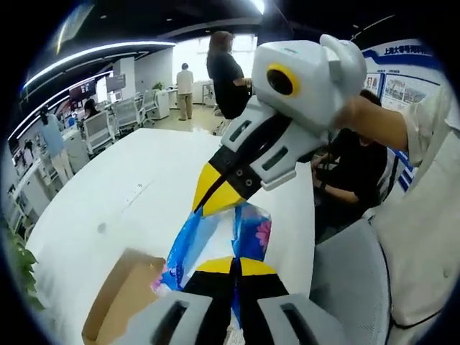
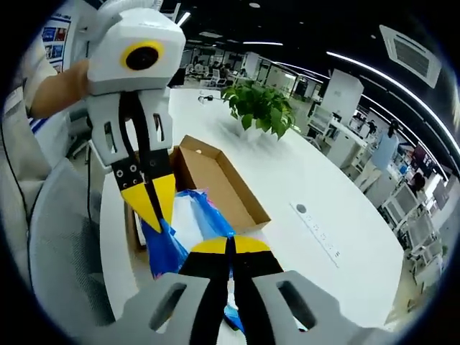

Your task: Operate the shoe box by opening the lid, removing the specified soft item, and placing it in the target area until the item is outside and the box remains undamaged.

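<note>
Both tools, the left tool (image 1: 233,267) and the right tool (image 2: 230,248), are clamped on the thin blue plastic bag (image 1: 215,241), held above the open shoe box (image 2: 215,172); it looks light, limp and slippery, best pinched at bunched edges.

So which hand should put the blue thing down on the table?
Probably the right tool: it pinches the blue bag on the side nearer the bare table. The left tool grips it too.
</note>
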